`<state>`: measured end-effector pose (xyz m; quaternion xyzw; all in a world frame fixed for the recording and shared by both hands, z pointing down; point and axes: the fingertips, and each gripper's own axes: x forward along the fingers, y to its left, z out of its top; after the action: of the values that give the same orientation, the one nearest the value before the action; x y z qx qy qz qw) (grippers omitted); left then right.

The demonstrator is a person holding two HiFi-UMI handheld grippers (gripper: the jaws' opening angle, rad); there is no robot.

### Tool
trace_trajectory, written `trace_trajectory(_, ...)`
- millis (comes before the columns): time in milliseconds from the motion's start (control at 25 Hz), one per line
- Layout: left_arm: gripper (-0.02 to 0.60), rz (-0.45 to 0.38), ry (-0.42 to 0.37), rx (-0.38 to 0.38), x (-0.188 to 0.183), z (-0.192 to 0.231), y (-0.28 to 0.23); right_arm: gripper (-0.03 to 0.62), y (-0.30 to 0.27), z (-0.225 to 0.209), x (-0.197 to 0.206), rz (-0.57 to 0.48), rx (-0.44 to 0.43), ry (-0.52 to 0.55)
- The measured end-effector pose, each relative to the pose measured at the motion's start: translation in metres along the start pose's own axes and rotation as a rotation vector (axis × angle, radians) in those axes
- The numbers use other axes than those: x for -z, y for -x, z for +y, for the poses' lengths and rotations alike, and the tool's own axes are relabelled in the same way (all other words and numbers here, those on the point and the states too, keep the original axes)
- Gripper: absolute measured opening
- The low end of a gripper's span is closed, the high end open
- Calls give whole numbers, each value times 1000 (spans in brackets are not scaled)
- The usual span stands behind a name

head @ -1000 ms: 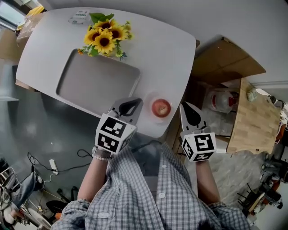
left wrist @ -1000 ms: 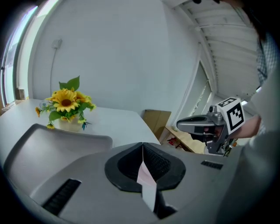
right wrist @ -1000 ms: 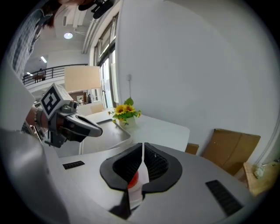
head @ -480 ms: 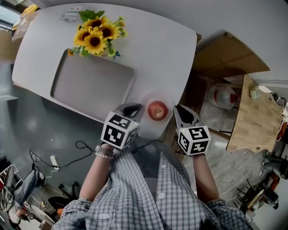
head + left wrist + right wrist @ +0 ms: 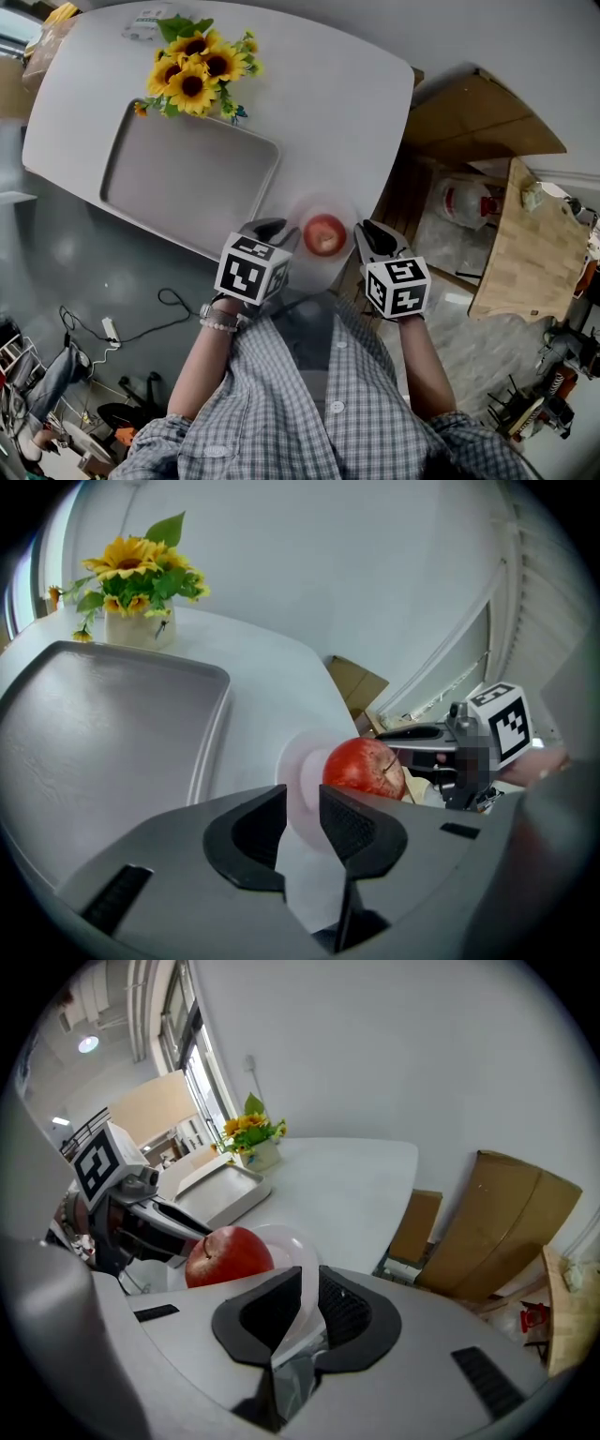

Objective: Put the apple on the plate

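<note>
Apple sits on the plate, at the near edge of the table. My right gripper pinches the plate's rim. My left gripper is just beside the plate, jaws nearly pressed together, nothing in them. Placement looks done. Next, probably: release the rim gently and back off without tipping the plate.
</note>
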<state>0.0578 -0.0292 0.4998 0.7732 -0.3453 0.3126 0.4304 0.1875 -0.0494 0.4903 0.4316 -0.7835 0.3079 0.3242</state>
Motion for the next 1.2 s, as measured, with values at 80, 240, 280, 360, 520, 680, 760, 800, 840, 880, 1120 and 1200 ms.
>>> trace_trajectory(80, 94, 32, 3, -25, 5, 2, -3, 34, -2, 1, 1, 3, -20, -17)
trace_trajectory(240, 97, 66, 50, -38, 13, 5, -8, 75, -7, -1, 8, 30, -37, -51)
trace_trajectory(280, 97, 66, 61, -37, 13, 7, -9, 75, -8, -2, 11, 39, -37, -55)
trace_trajectory(360, 97, 68, 77, -44, 16, 12, -9, 75, -11, -2, 16, 55, -45, -69)
trace_trajectory(520, 95, 83, 126, -43, 25, 17, -10, 75, -13, -2, 22, 82, -65, -72)
trace_trajectory(680, 95, 79, 173, -27, 26, 17, -12, 75, -16, 1, 26, 107, -88, -73)
trace_trajectory(760, 95, 73, 206, -16, 25, 18, -12, 75, -17, 2, 28, 116, -104, -84)
trace_trajectory(800, 95, 70, 227, -9, 25, 18, -12, 75, -18, 4, 28, 121, -116, -94)
trace_trajectory(840, 95, 67, 244, -4, 25, 18, -12, 75, -19, 6, 28, 126, -127, -105)
trace_trajectory(880, 95, 67, 256, -1, 24, 19, -12, 75, -20, 8, 29, 130, -138, -114)
trace_trajectory(1120, 94, 56, 320, -19, 25, 25, -12, 75, -27, 17, 28, 128, -160, -136)
trace_trajectory(1200, 86, 54, 325, -31, 26, 27, -12, 75, -27, 17, 28, 129, -172, -146)
